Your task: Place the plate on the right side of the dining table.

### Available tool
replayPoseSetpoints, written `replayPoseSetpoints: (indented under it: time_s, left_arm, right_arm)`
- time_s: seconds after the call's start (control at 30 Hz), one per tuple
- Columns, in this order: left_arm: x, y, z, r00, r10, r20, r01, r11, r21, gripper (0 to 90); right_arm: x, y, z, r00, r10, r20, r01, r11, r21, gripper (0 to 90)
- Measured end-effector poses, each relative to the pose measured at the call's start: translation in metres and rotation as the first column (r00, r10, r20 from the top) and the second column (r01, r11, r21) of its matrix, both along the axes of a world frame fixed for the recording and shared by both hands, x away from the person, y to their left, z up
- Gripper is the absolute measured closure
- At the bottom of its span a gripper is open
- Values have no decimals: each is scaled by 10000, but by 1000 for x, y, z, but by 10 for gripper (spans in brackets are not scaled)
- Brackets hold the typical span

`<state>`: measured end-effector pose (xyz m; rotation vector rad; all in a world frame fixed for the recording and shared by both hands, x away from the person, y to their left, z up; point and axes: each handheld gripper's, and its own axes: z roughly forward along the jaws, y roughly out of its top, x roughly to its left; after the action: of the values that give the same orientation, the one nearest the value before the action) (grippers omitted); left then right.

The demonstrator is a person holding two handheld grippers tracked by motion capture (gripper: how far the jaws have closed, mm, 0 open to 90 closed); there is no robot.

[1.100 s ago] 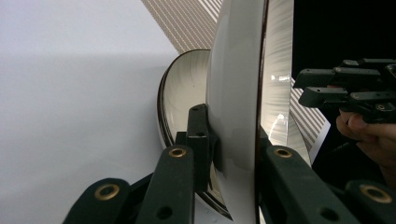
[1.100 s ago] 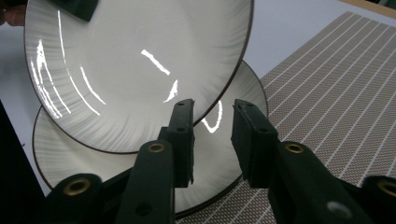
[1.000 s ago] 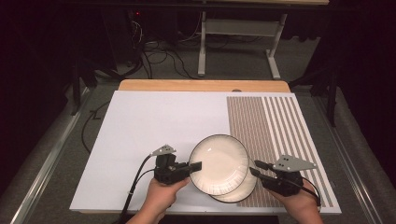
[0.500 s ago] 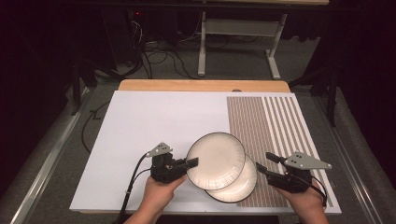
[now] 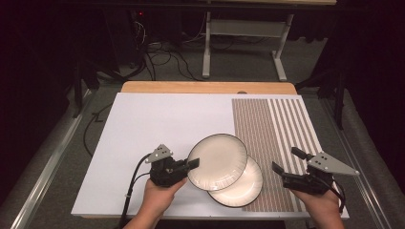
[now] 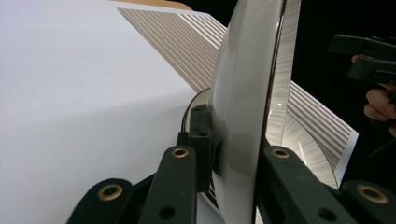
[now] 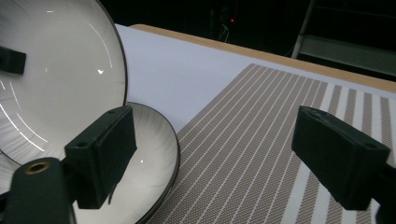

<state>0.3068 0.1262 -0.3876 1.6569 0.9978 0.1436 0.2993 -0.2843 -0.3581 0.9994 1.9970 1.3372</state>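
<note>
left gripper (image 5: pixel 193 164) clamping upper plate (image 5: pixel 217 161) rim, tilting it off lower plate (image 5: pixel 239 183); right gripper (image 5: pixel 285 164) jaws just opening wide, nothing between | glazed ceramic: stiff, slippery, breakable; I'm gripping the rim

Your raised cream dark-rimmed plate (image 5: pixel 217 161) hides much of the matching lower plate (image 5: pixel 246 188); the frame's bottom edge crops your forearms.
</note>
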Motion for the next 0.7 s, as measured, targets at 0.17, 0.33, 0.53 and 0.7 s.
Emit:
replayPoseSetpoints:
  time_s: [0.17,0.33,0.53,0.7]
  left_arm:
    - [0,3,-1,9996,5,296,-5,10000,-3,804]
    - [-1,7,2,9965,70,827,-88,9998,205,803]
    - [-2,12,2,9906,23,1366,-75,9993,375,800]
    - [-4,13,3,9844,-61,1756,-52,9980,635,796]
  right_arm:
    - [0,-5,0,9992,-370,169,369,9993,56,5]
    - [-4,-11,1,9982,-489,346,481,9986,233,5]
    - [-3,-11,-2,9975,-517,472,501,9982,341,6]
    - [-3,-11,-1,9979,-529,385,516,9980,354,6]
